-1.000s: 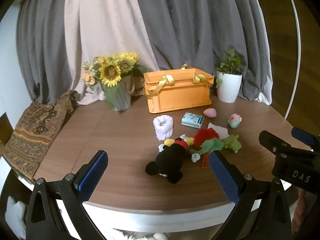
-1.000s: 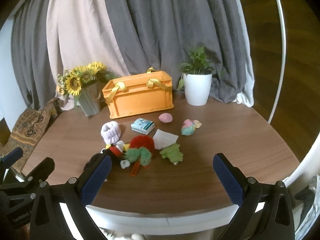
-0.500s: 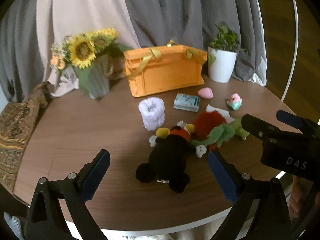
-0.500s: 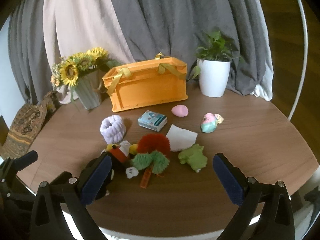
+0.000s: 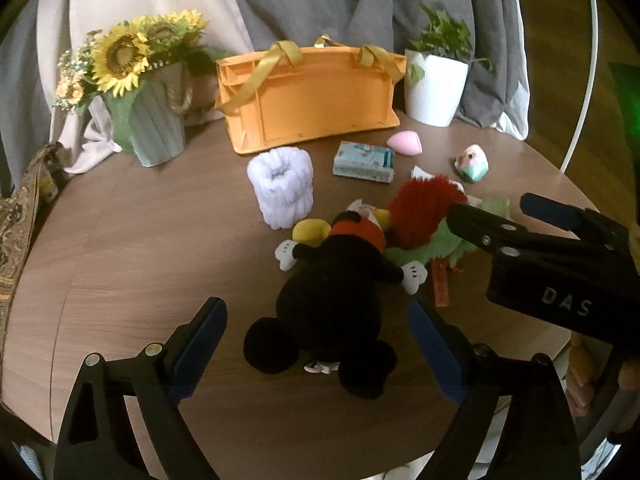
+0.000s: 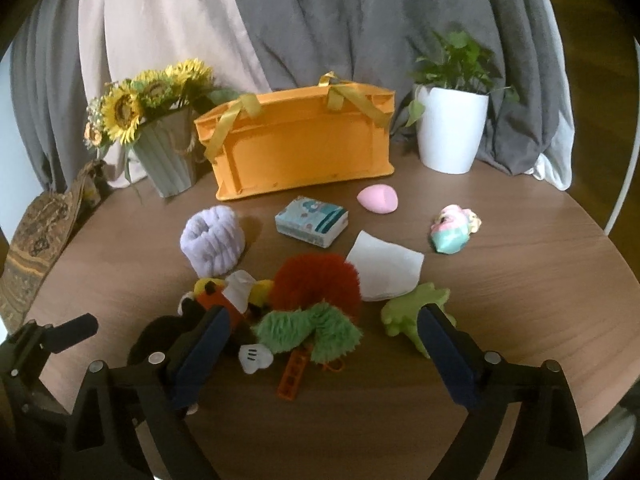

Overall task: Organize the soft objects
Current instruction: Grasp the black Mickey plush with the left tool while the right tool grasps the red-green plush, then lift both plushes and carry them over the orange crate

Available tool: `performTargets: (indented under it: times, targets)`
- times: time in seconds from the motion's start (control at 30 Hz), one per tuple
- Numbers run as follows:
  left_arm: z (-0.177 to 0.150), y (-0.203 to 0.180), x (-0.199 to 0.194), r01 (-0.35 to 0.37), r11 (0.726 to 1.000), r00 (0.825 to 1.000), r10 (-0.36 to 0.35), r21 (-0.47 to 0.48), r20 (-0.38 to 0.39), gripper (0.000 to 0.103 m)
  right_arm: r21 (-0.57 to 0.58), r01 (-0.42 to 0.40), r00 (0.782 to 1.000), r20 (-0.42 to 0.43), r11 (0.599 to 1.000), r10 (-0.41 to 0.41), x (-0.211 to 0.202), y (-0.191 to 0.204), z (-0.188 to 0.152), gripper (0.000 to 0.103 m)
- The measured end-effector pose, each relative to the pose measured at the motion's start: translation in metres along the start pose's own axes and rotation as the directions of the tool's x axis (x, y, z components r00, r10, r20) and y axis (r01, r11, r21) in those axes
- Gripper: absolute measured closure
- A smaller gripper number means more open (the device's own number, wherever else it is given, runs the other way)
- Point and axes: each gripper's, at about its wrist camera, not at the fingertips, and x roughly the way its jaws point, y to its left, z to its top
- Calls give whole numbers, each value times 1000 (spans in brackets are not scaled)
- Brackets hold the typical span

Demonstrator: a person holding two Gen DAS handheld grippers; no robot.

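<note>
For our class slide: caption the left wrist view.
Open left gripper above a black plush mouse on a round table, orange basket behind.

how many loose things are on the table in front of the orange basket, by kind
Plush toys: 4 (black mouse, red-and-green shaggy one, pale green one, pastel one)
Lilac fluffy wristband: 1
Tissue pack: 1
Pink sponge: 1
White cloth: 1
Total: 8

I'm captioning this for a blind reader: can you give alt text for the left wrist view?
An open left gripper hovers over a black plush mouse on a round wooden table. Behind lie more soft toys, a rolled lilac towel and an orange basket.
</note>
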Motion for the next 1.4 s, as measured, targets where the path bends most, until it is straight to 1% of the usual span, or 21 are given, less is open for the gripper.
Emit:
performTargets:
  times: [0.03,0.23,0.33,0.47,0.57,0.6,0.77,0.9,0.93,0.97,1.0,1.1,1.23,1.4]
  targets:
    - [-1,0,2,3,1000,1000,-3,4,-1,10,-3,-3,1000,-3,1000,3,4,0,-1,10]
    - [-1,2,19,22,1000,1000,-22,12,-21,12,-4,-13,1000,-15,1000,13,24,1,-1,15]
    - [0,2,26,30,999,999,-30,12,-31,16,-2,-14,1000,-23,1000,14,35,0,0,17]
    - [2,0,34,44,999,998,-44,18,-42,23,3,-18,999,-44,1000,18,51,-1,-1,21]
    - [2,0,39,51,999,998,-50,13,-49,28,12,-32,997,-65,999,33,61,-3,-1,27]
    - [2,1,40,51,999,997,-50,9,-52,31,12,-37,997,-71,999,38,64,-2,-2,28]
    - [2,5,44,83,996,995,-84,-21,-58,36,-13,-42,996,-78,999,41,73,5,-1,37]
    - [1,6,46,98,994,993,-100,-41,-58,40,10,-63,990,-126,998,64,83,4,-3,50]
    - [1,6,46,100,994,993,-102,-45,-57,40,23,-72,989,-131,997,74,84,2,-3,53]
    - [1,6,46,101,994,993,-104,-50,-56,41,32,-72,990,-122,997,76,84,1,-3,54]
    - [2,6,46,102,993,993,-106,-56,-55,41,33,-71,990,-121,997,75,84,1,-3,55]
    - [2,7,46,109,991,992,-113,-71,-53,42,22,-61,990,-128,998,64,84,2,-3,63]
    - [2,9,42,122,987,991,-127,-101,-47,43,42,-71,989,-129,997,76,79,0,-3,65]
    - [5,12,30,120,984,992,-124,-129,-18,43,50,-80,990,-110,996,85,63,-1,2,65]
